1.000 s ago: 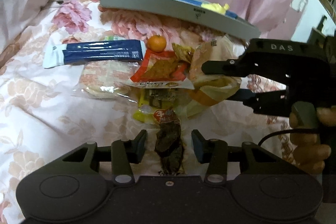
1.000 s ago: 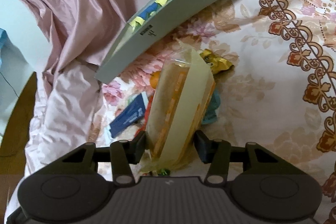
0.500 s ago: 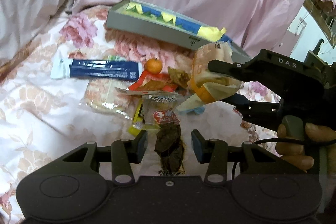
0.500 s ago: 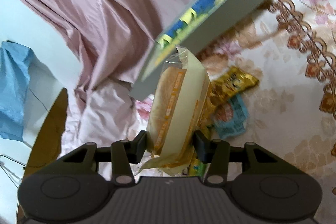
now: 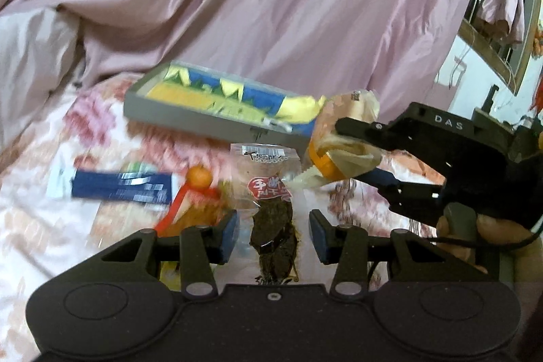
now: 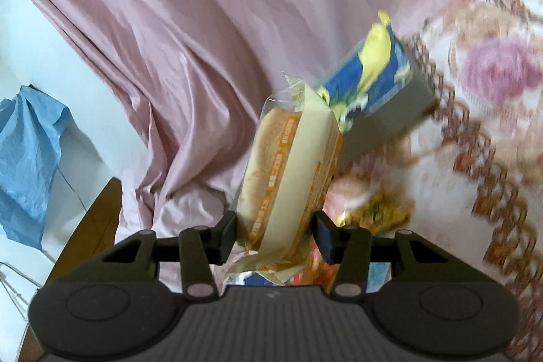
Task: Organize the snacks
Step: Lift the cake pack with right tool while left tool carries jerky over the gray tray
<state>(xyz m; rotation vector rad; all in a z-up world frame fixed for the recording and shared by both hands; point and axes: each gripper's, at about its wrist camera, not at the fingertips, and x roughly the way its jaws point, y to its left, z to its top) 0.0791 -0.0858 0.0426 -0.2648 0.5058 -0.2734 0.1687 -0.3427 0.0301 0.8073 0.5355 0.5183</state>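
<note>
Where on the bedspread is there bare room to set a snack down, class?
Bare bedspread lies left of the blue packet, and more right of the grey tray in the right wrist view. Crowded: the pile around the small orange, in front of the tray.

My orange-striped bread pack (image 6: 288, 165); grey tray (image 5: 190, 111) at twelve o'clock, blue-yellow inside; pink floral bedspread (image 5: 51, 226).

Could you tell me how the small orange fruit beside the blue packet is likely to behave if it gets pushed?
The orange fruit looks round, so it would probably roll. The quilt under it looks soft, which should stop it soon. It seems firm, unlike the packets around it.
</note>
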